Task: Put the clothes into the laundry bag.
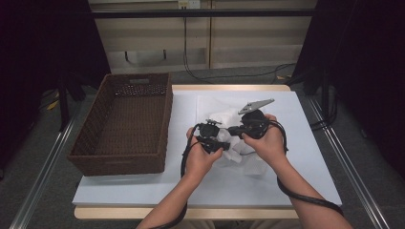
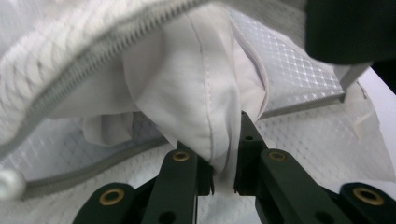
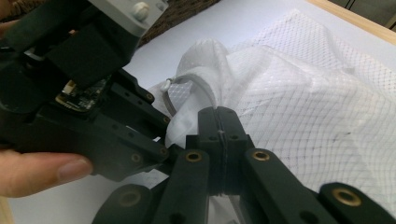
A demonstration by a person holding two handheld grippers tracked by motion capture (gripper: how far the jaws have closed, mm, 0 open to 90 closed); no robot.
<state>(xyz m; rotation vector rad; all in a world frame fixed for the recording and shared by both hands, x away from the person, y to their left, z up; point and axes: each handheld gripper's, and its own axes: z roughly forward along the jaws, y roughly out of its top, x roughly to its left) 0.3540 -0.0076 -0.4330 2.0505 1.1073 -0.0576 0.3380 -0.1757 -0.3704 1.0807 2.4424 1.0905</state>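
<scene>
Pinching a fold of plain white fabric (image 2: 201,93), my left gripper (image 2: 224,179) has its jaws nearly closed, the cloth squeezed between the pads. That fold belongs to a white mesh laundry bag with a grey zipper (image 3: 299,102), whose zipper track (image 2: 100,58) arcs over the jaws in the left gripper view. My right gripper (image 3: 219,140) stands just beside the left one, jaws pressed together; the mesh bunches around their tips, though I cannot tell whether any cloth is actually caught between them. From above I see both grippers (image 1: 212,138) (image 1: 250,125) close together over the crumpled bag (image 1: 224,107) at the middle of the white tabletop (image 1: 143,191). A brown woven basket (image 1: 126,124) sits to the left.
</scene>
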